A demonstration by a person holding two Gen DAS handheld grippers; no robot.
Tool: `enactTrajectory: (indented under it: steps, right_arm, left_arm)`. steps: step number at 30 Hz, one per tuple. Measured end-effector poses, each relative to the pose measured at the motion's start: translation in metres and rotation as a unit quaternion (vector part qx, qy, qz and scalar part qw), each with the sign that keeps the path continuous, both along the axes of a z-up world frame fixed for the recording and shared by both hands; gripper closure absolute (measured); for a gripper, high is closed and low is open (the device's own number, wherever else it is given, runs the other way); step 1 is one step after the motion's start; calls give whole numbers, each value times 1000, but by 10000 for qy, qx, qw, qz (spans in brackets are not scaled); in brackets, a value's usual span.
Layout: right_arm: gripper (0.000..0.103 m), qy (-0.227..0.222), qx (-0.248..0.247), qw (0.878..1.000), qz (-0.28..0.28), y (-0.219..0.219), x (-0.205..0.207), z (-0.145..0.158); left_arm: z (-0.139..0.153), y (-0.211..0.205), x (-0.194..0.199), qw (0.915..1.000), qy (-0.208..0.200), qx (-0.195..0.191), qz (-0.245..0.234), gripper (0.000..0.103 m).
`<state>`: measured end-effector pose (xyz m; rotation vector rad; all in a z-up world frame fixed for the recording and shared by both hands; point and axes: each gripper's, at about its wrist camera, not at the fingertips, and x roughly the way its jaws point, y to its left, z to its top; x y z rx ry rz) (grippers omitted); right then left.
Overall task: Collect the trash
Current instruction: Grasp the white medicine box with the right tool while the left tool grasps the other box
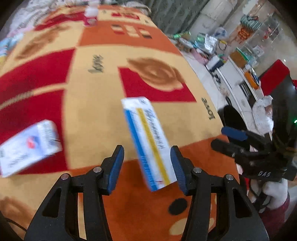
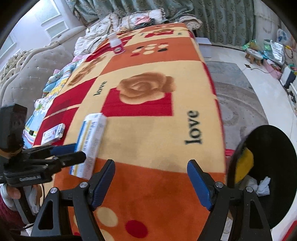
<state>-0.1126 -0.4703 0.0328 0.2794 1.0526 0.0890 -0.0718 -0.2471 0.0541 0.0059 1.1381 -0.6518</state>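
Note:
A long white box with blue and yellow stripes [image 1: 148, 142] lies on the patterned blanket [image 1: 92, 115], between my left gripper's [image 1: 147, 163] open fingers and against the right pad. The box also shows in the right wrist view [image 2: 91, 144], with the left gripper [image 2: 74, 151] around its near end. A smaller white carton [image 1: 27, 148] lies to the left, also in the right wrist view [image 2: 52, 134]. A small pink-and-white bottle [image 1: 91, 13] stands far back. My right gripper [image 2: 151, 182] is open and empty above the blanket's near edge. A black bin [image 2: 265, 176] holding yellow and white trash stands at the right.
The blanket [image 2: 148, 129] covers a bed with pillows and folded bedding at the far end and left side. A grey rug [image 2: 239, 103] and pale floor lie to the right, with clutter and shelves beyond. The right gripper [image 1: 233, 140] shows at the left wrist view's right edge.

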Motion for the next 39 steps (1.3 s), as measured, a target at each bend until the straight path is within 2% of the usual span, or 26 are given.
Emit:
enactTrajectory:
  steps: [4, 8, 10, 15, 19, 22, 25, 27, 29, 33, 36, 38, 39]
  right_arm:
    - [25, 18, 7, 9997, 237, 20, 7, -2]
    - [25, 73, 14, 9992, 381, 34, 13, -7]
    - [25, 101, 37, 9990, 423, 40, 17, -10]
    - [25, 115, 46, 9986, 517, 54, 25, -7]
    - [24, 91, 41, 9981, 616, 71, 29, -1]
    - [23, 114, 111, 9974, 701, 85, 37, -3]
    - [22, 139, 81, 9967, 790, 102, 49, -10]
    - [22, 188, -75, 9964, 822, 114, 58, -18]
    - [22, 223, -291, 9963, 782, 123, 67, -25]
    - [21, 61, -440, 9958, 798, 130, 74, -26]
    - [21, -5, -499, 9951, 850, 130, 73, -27]
    - [27, -56, -610, 9939, 918, 131, 69, -27]
    - [35, -86, -728, 9929, 940, 132, 67, -27]
  left_arm:
    - [8, 41, 3, 9990, -201, 347, 220, 53]
    - [-9, 82, 0, 9958, -124, 801, 429, 53]
    - [-17, 90, 6, 9945, -112, 885, 543, 53]
    - [-25, 79, 34, 9946, -279, 694, 716, 53]
    - [-27, 71, 77, 9920, -320, 624, 1046, 53]
    - [-14, 82, 91, 9922, -160, 348, 1183, 53]
    - [10, 95, 85, 9938, -328, 172, 1045, 53]
    - [20, 105, 80, 9934, -435, 209, 1043, 51]
    - [22, 115, 75, 9927, -485, 320, 1058, 43]
    - [3, 127, 69, 9866, -669, 997, 1109, 43]
    - [-13, 130, 69, 9837, -685, 1251, 1094, 43]
    - [-18, 130, 68, 9793, -845, 1448, 1130, 43]
    - [-21, 129, 70, 9792, -811, 1483, 1126, 43]
